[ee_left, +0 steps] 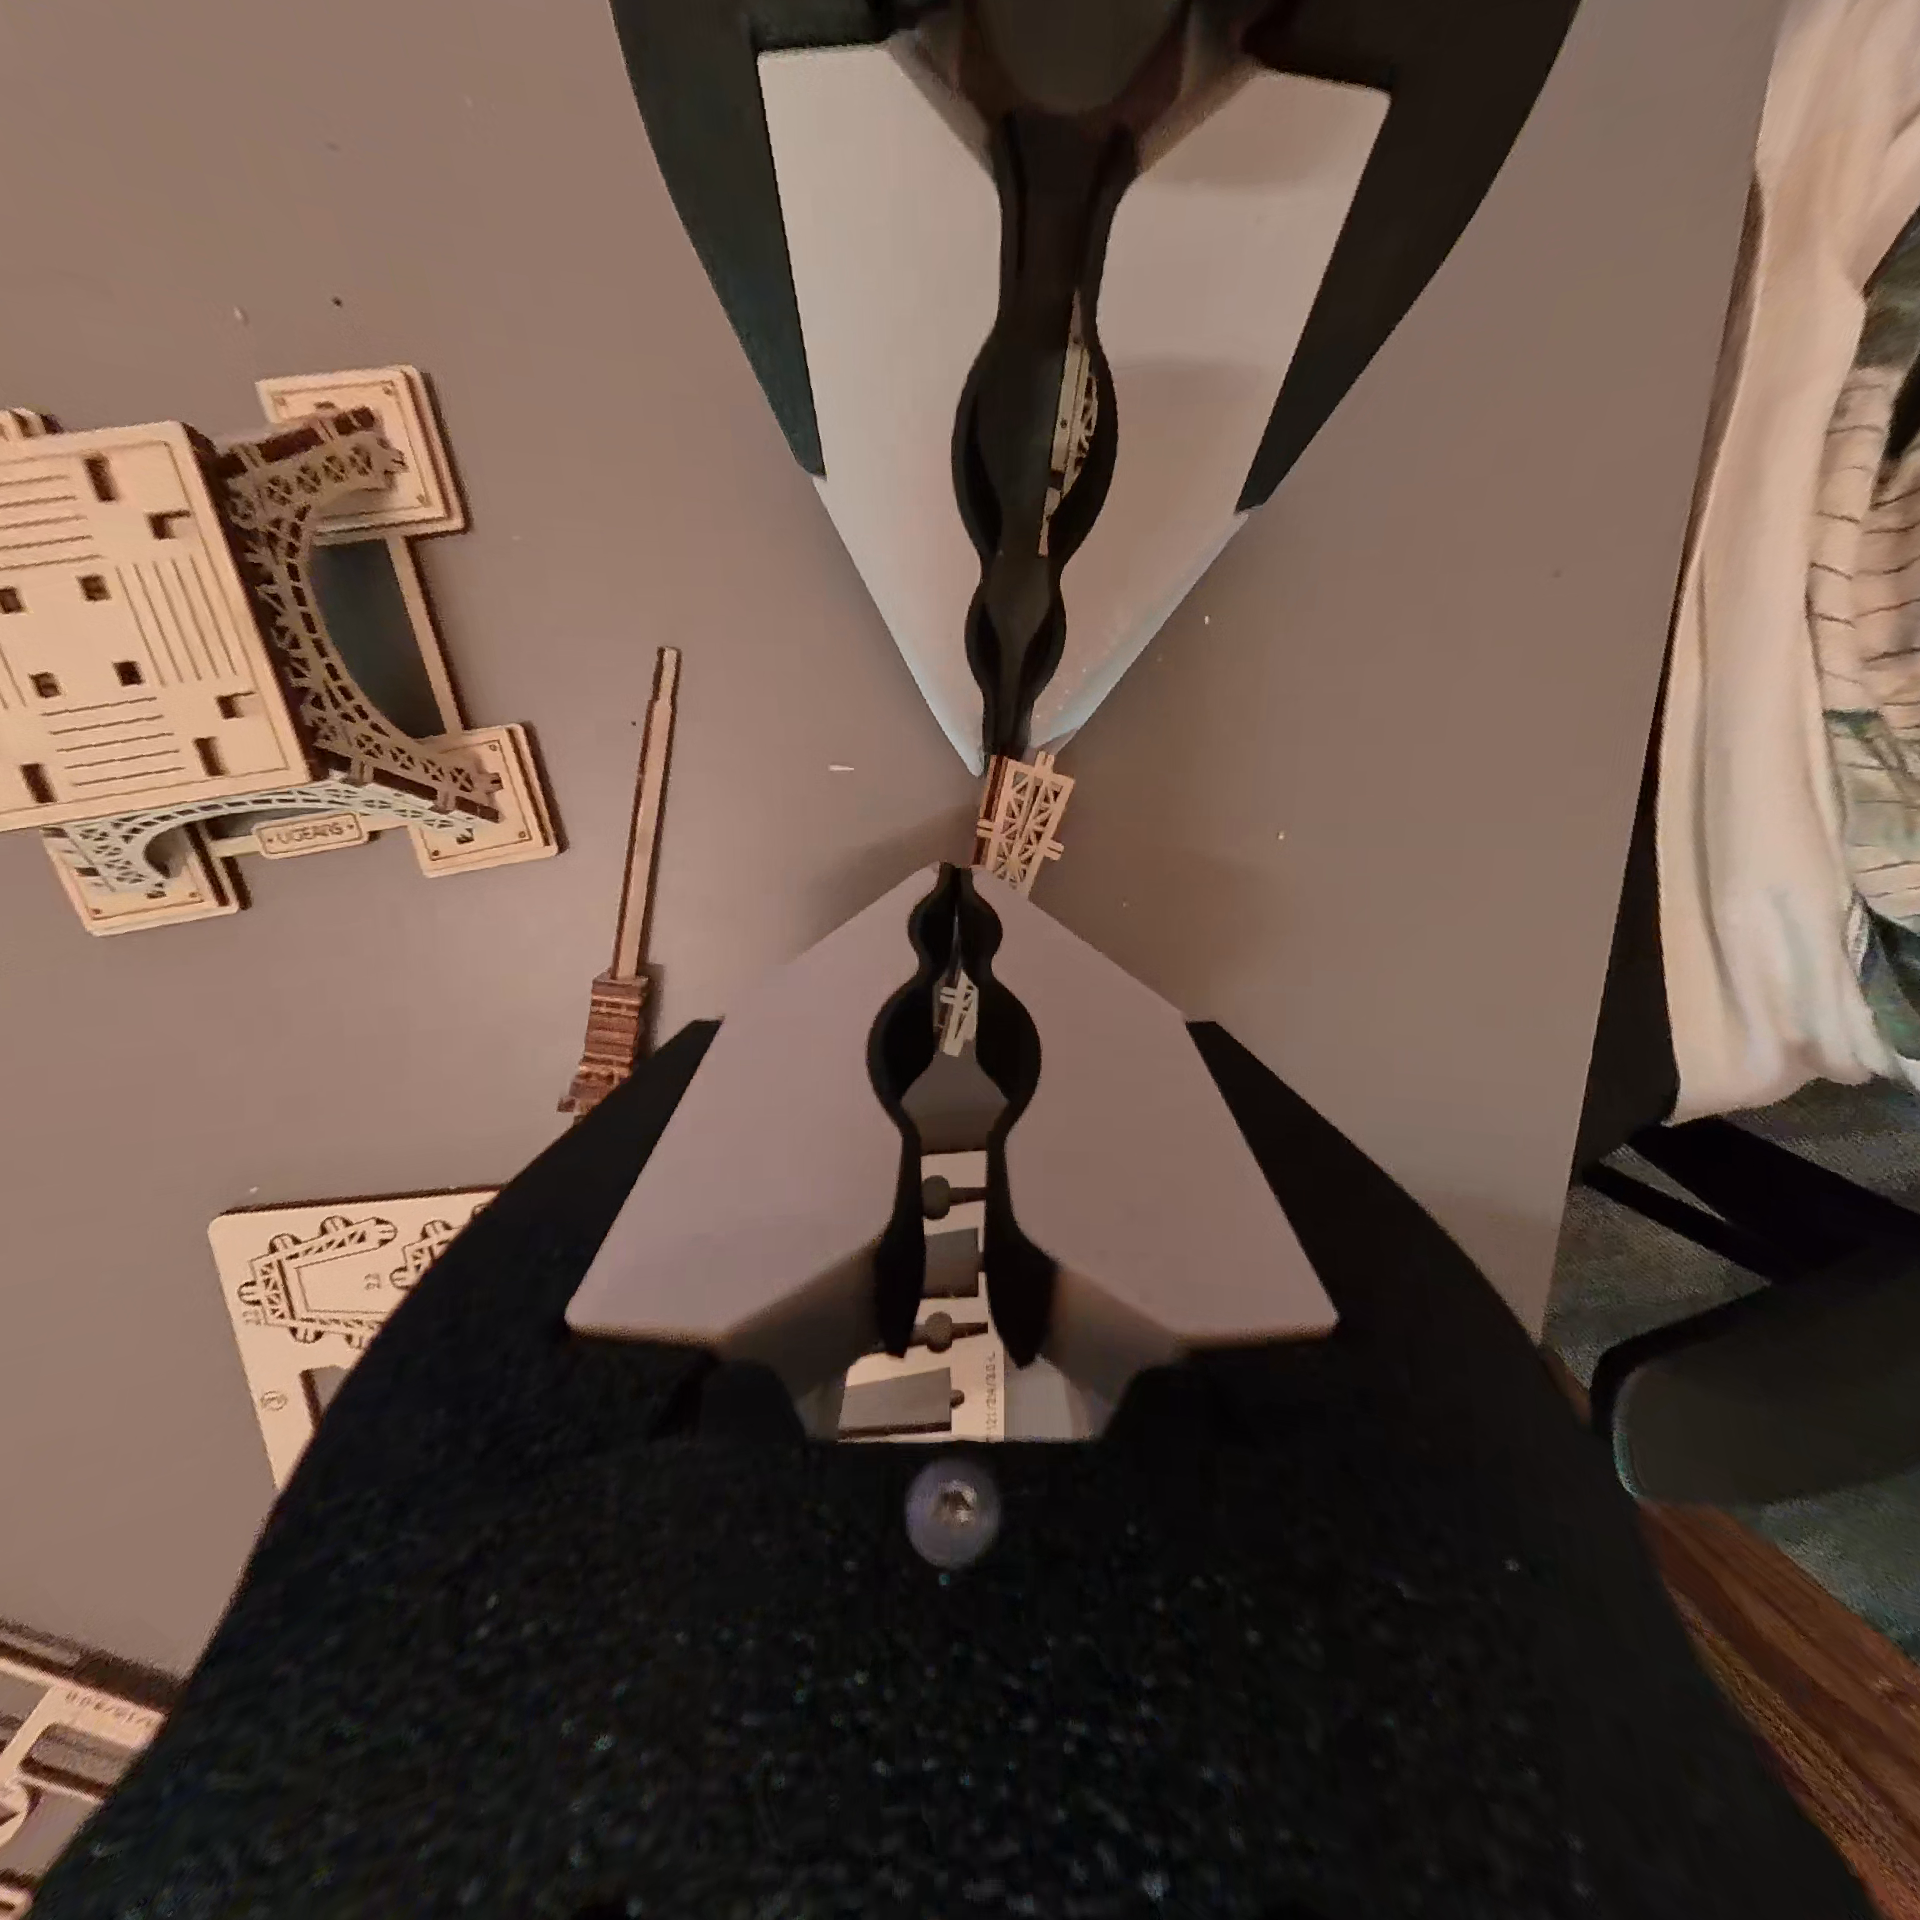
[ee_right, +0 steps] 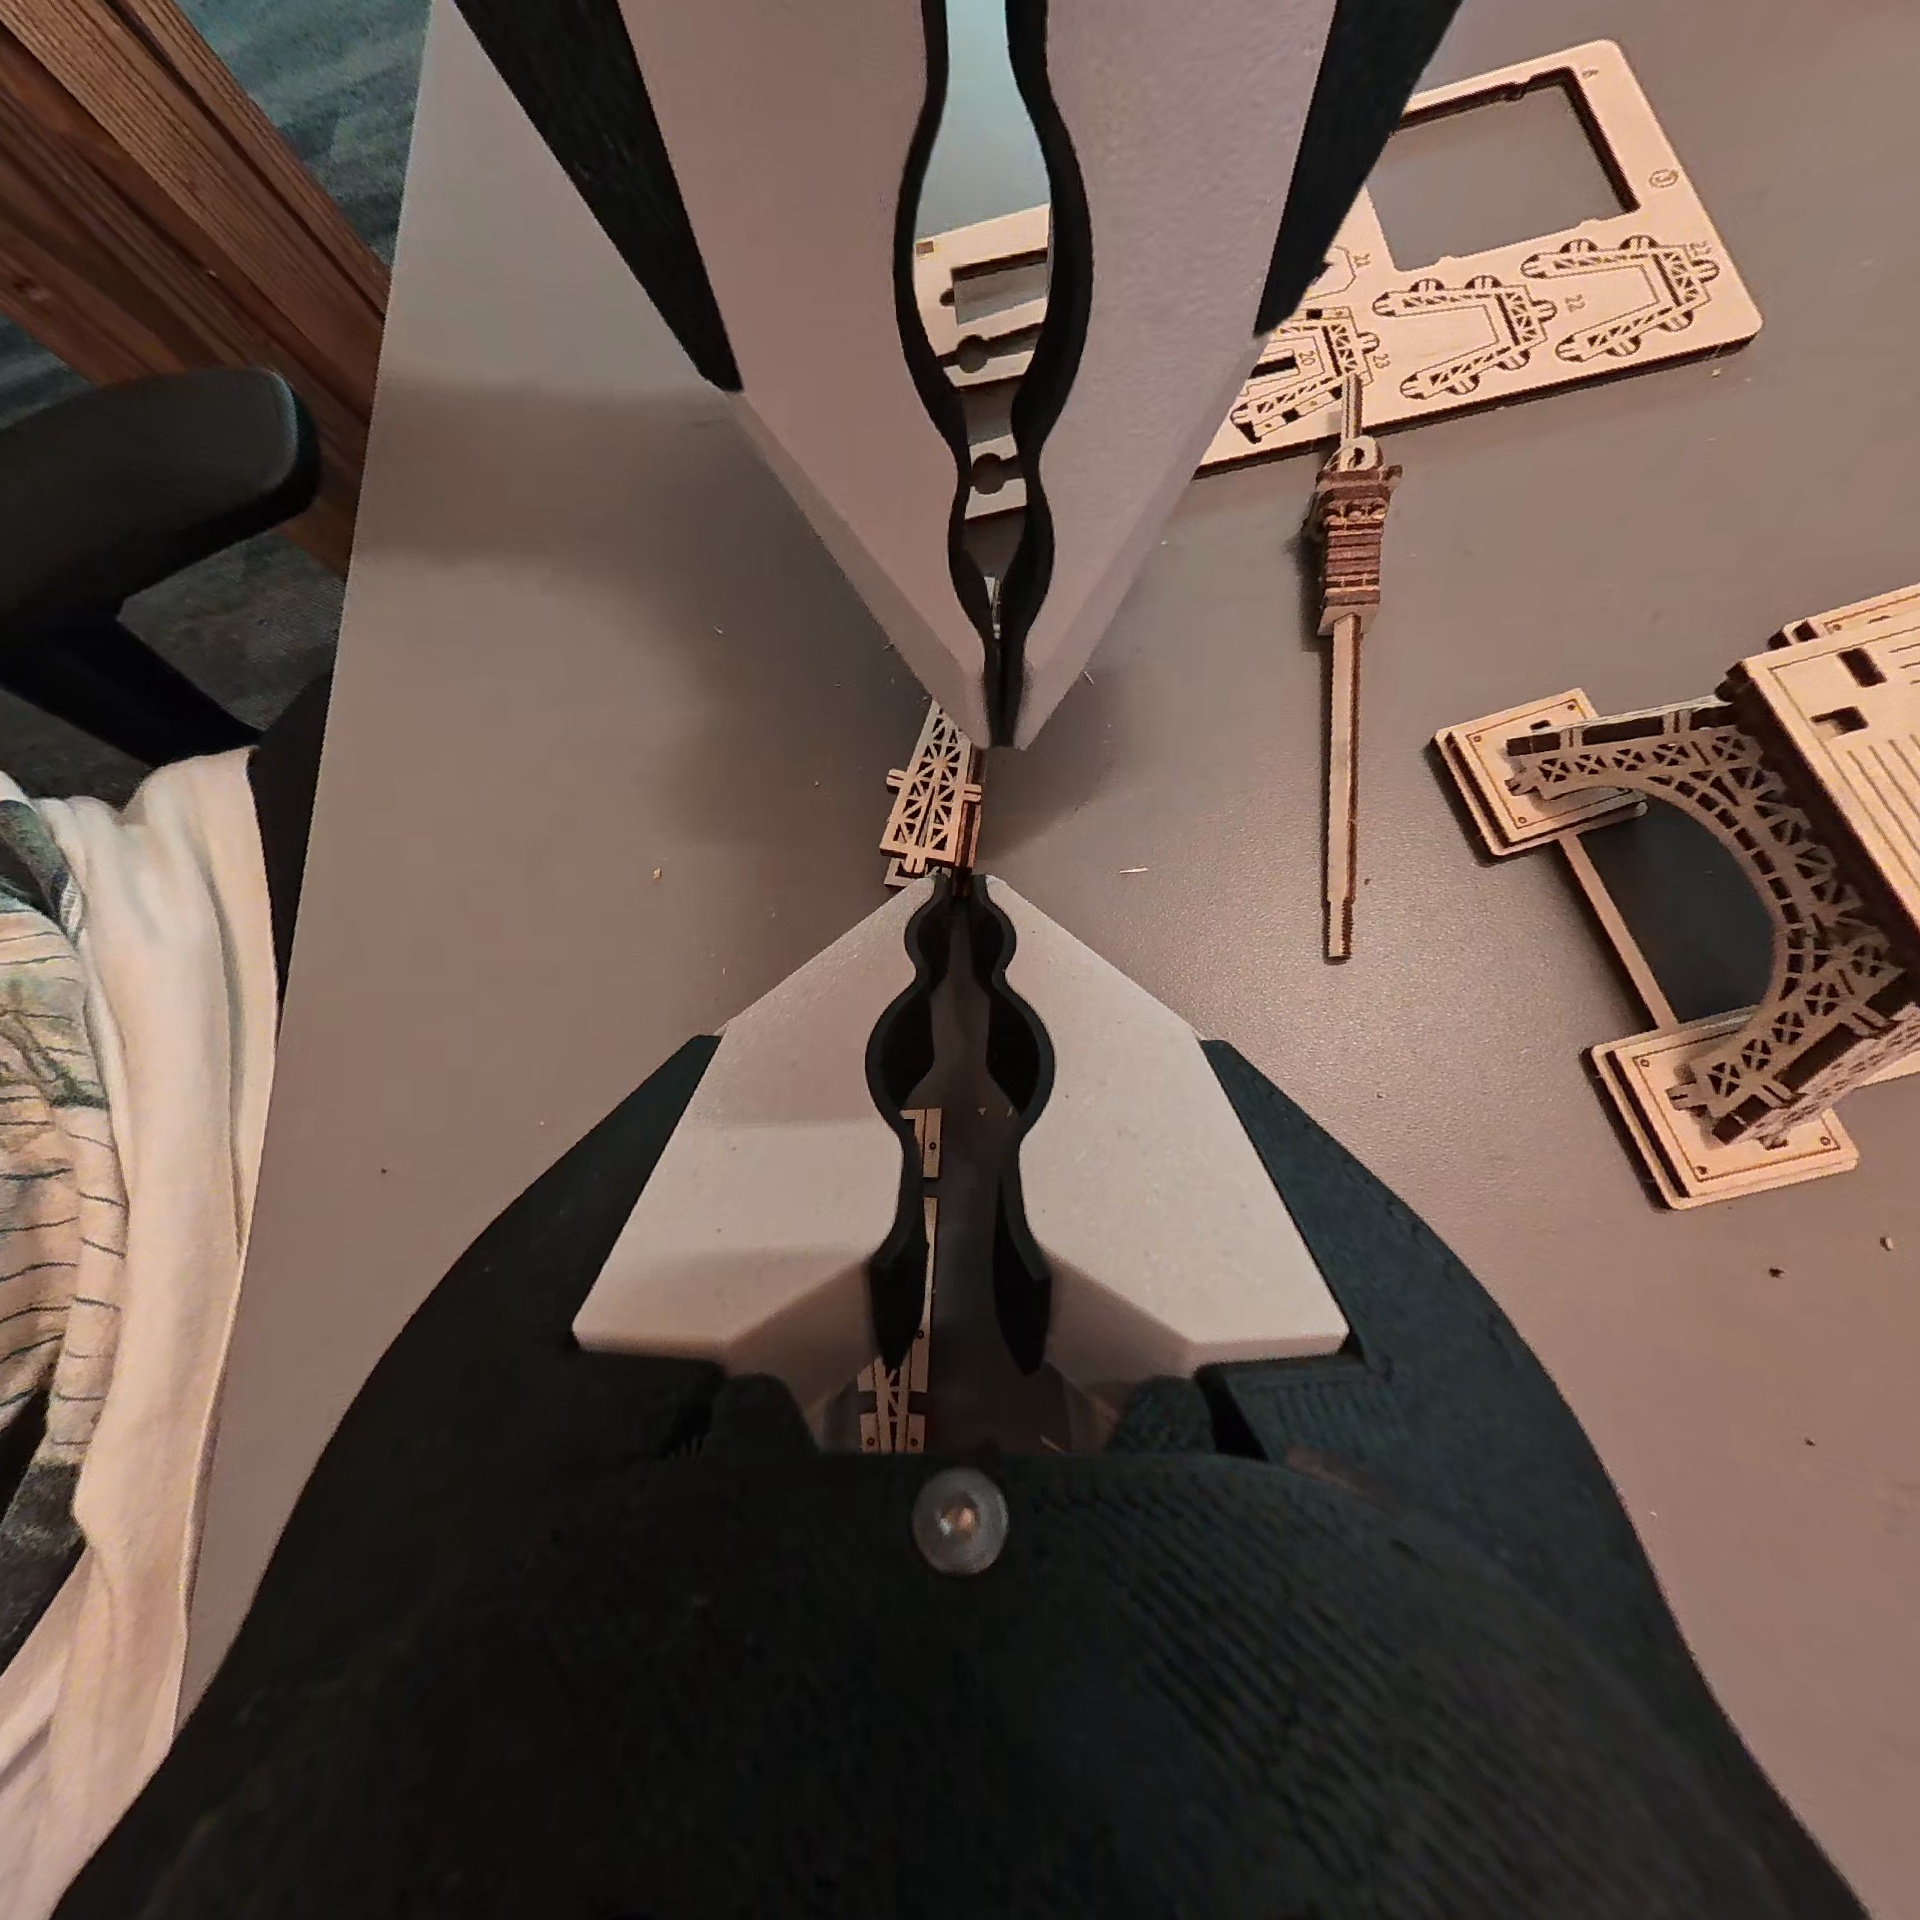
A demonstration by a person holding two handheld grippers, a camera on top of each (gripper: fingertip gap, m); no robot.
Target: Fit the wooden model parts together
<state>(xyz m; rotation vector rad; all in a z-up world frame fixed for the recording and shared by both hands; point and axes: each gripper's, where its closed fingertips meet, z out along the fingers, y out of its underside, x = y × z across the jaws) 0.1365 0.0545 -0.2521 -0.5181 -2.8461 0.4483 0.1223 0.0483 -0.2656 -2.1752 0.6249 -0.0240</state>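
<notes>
A small wooden lattice piece (ee_left: 1023, 821) hangs above the grey table between two gripper tips that meet nose to nose. In the left wrist view my left gripper (ee_left: 956, 878) comes from below, shut on the piece's near end. My right gripper (ee_left: 1003, 743) comes from above, shut on its far end. In the right wrist view the same lattice piece (ee_right: 930, 805) sits between my right gripper (ee_right: 956, 883) below and my left gripper (ee_right: 1003, 738) above. A thin part seen edge-on lies against its side. How the parts join is hidden by the tips.
A wooden tower base model (ee_left: 239, 644) (ee_right: 1766, 904) stands on the table (ee_left: 1351, 935). A spire rod (ee_left: 639, 831) (ee_right: 1345, 665) lies beside it. A cut-out wooden sheet (ee_left: 312, 1309) (ee_right: 1507, 312) lies flat. A person's white clothing (ee_right: 135, 1039) and a chair armrest (ee_right: 135, 468) are past the table edge. My left and right fingertips are right by each other. About 6 cm separates my left fingertips from the spire rod (ee_right: 1345, 665). It turns up in the left wrist view (ee_left: 632, 929) as well.
</notes>
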